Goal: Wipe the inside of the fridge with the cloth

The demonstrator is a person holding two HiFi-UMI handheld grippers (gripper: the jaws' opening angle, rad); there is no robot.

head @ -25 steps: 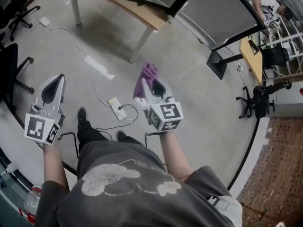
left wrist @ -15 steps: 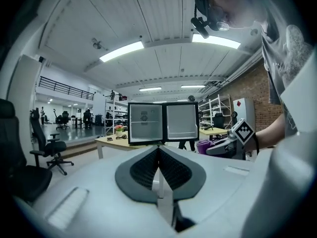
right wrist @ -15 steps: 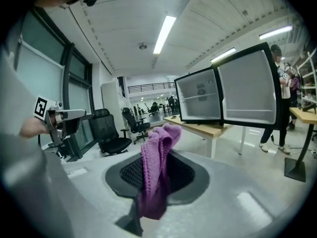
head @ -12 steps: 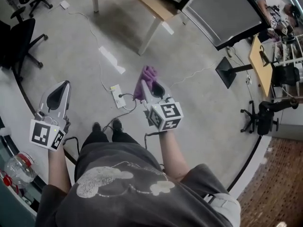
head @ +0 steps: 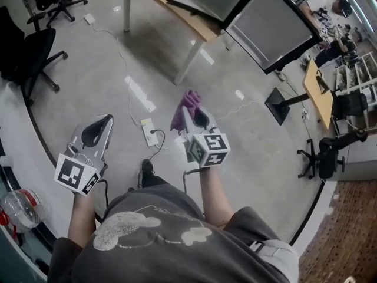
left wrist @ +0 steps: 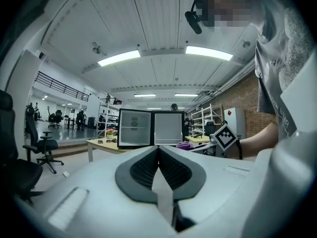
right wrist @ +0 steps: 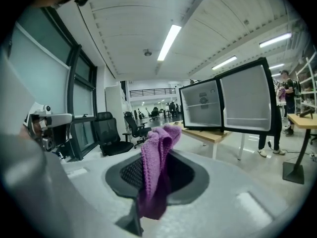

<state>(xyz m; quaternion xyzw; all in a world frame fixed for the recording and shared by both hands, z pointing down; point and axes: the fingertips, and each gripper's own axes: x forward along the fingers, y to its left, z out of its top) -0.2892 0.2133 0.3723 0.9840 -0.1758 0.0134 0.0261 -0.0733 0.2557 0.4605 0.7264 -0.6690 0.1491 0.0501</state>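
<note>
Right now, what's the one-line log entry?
stage: pre-wipe | right claw: shut on purple cloth | left claw: shut, empty | fridge: open on table, ahead, untouched

The purple cloth (right wrist: 157, 167) is crumpled, pinched upright between the closed right tongs (head: 189, 117). Ahead of them, well apart, the small black fridge (right wrist: 202, 105) stands on a table (right wrist: 218, 135), door wide open, white inside.

No words or numbers could be read anywhere. The left hand-held gripper (head: 106, 121) and the right hand-held gripper (head: 189, 114) carried only black-and-white square patterns on their cubes. A dark label (left wrist: 133, 125) inside the fridge (left wrist: 132, 138) was too small to read.
</note>
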